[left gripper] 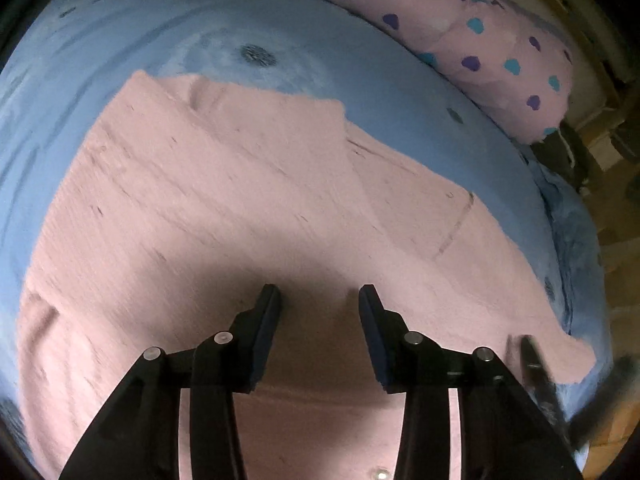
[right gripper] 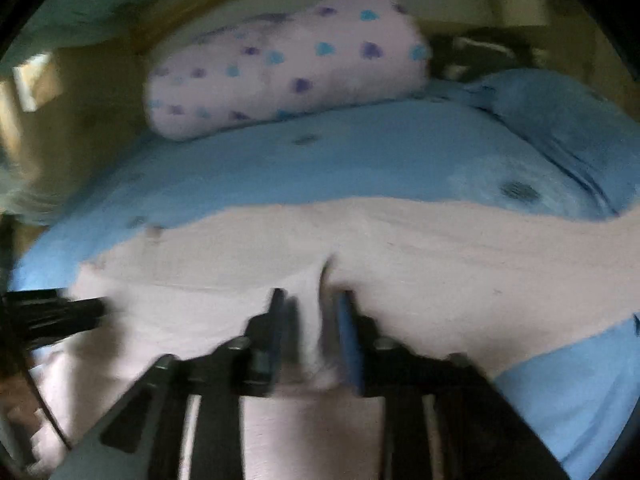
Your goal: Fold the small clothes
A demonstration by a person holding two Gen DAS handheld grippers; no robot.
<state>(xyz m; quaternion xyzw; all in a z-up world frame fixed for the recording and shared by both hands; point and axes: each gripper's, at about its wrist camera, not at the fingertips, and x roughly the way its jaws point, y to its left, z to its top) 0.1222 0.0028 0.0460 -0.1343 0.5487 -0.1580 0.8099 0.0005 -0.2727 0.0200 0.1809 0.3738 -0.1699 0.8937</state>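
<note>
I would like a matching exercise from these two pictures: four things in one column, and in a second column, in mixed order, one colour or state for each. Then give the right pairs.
Column one:
1. garment
2. bed sheet
3. pillow
4. right tool

Column two:
A. blue, with small dark spots
B. a raised fold of cloth between its fingers
C. plain pink, spread out flat
D. pale pink with turquoise and purple marks

Pairs: 1-C, 2-A, 3-D, 4-B

One pink garment [left gripper: 224, 208], one pillow [left gripper: 472, 40]
</note>
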